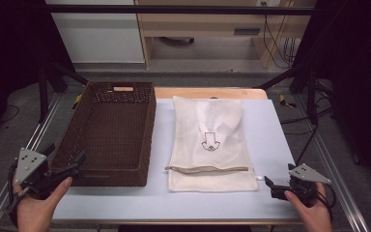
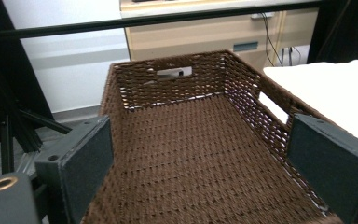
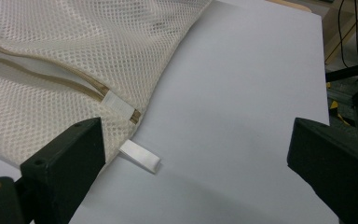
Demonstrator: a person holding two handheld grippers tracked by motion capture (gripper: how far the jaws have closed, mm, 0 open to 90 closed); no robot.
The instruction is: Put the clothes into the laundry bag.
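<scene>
I hold my left tool [image 1: 67, 170] at the near left corner of the bench [image 1: 270, 140], its jaws spread wide with nothing between them. In the left gripper view they frame the near end of the brown woven basket [image 1: 111, 130], which stands on the left half of the bench with its long side running away from me and a cut-out handle [image 1: 123, 89] in its far wall. The basket's inside looks bare as far as I can see, though the near corners are hidden behind my jaws.

My right tool [image 1: 272, 186] sits at the near right of the bench, jaws also wide apart and holding nothing. Just beside it — a little to its left — lies the cream mesh laundry bag [image 1: 210, 145], flat on the white surface between basket and tool, apart from both. Its tan zipper [image 1: 207, 168] runs across the near end, and a small dark emblem [image 1: 209, 143] is printed near its middle. In the right gripper view a white tab [image 3: 140, 156] sticks out from the bag's corner onto the bench — close to my left jaw.
</scene>
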